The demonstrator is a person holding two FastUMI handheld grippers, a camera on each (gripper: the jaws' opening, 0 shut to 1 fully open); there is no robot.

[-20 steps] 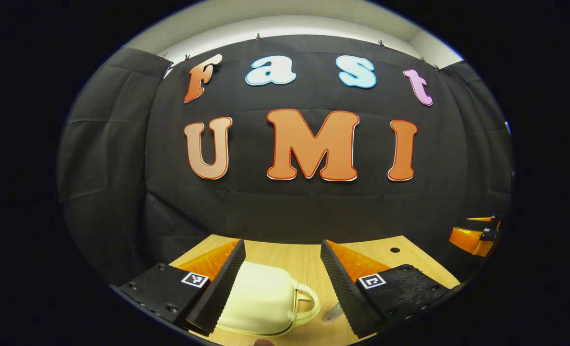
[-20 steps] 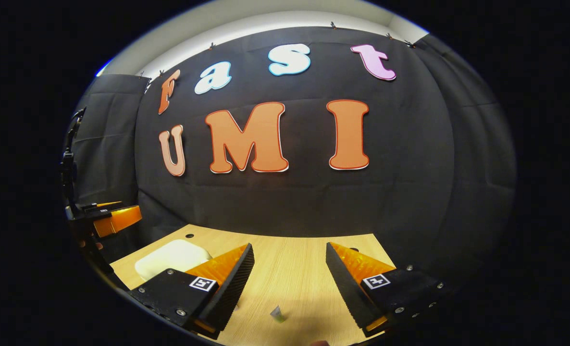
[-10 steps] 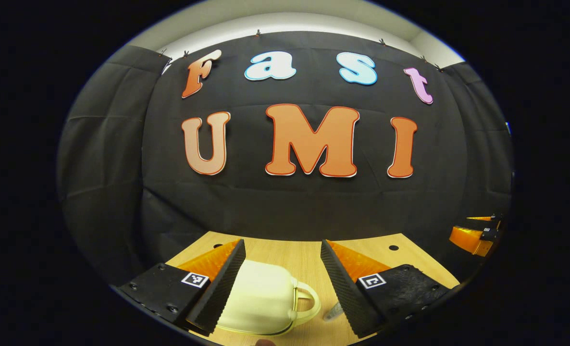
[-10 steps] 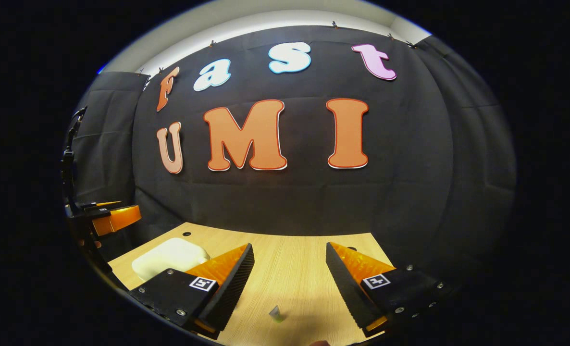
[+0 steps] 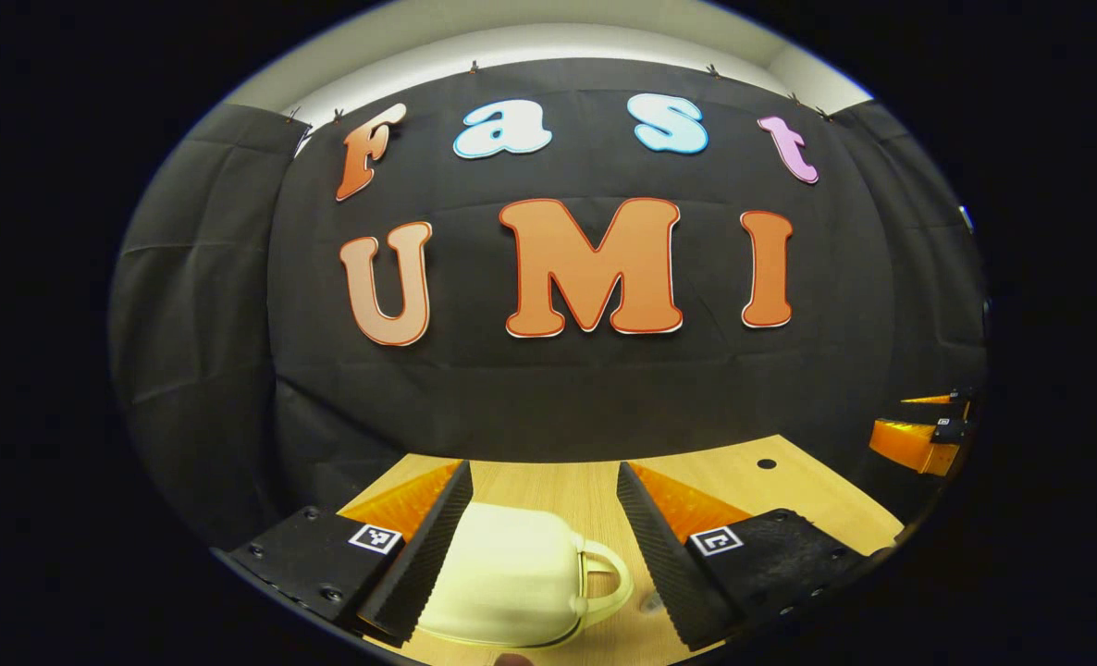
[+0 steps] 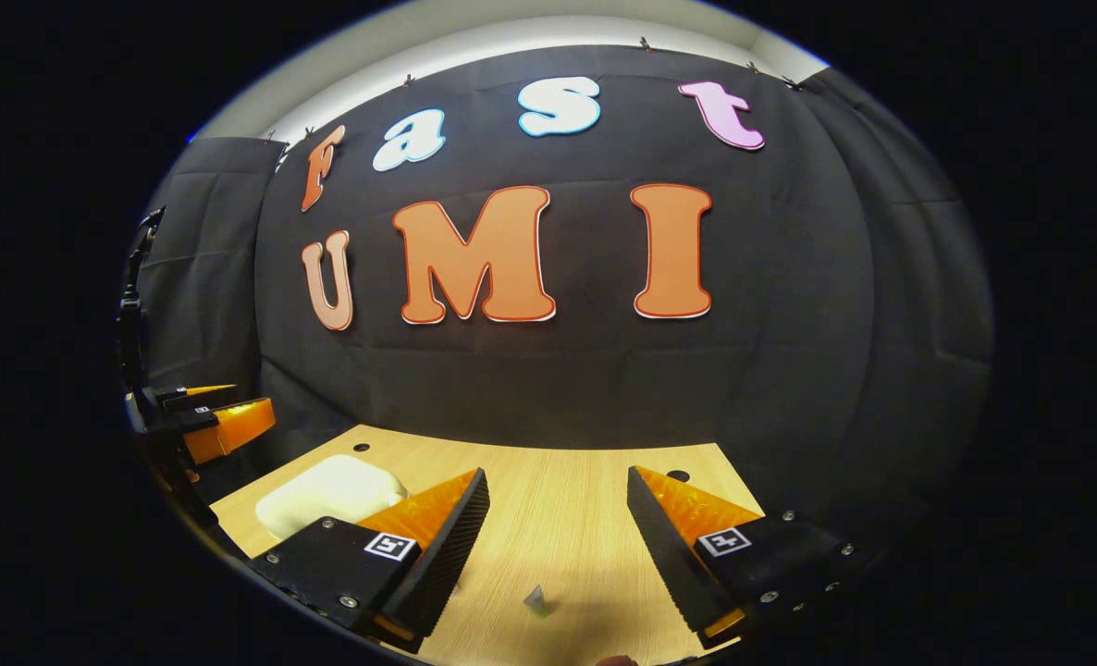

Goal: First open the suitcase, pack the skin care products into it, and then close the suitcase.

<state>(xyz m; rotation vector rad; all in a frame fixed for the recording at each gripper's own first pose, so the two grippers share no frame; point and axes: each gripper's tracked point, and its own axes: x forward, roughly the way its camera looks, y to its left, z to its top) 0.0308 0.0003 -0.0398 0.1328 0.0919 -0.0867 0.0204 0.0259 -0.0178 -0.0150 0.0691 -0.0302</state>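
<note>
- Closed cream suitcase (image 5: 511, 578) lying on desk (image 5: 724, 476), straight ahead between left gripper (image 5: 545, 546) fingers, handle toward its right finger.
- Both grippers spread wide, empty; right gripper (image 6: 558, 541) farther, suitcase off its left.

Light wooden worktop (image 6: 548, 518) with small round holes near its far edge, bearing a closed cream suitcase (image 5: 511, 578) and a small tube (image 6: 536, 602) apart.
</note>
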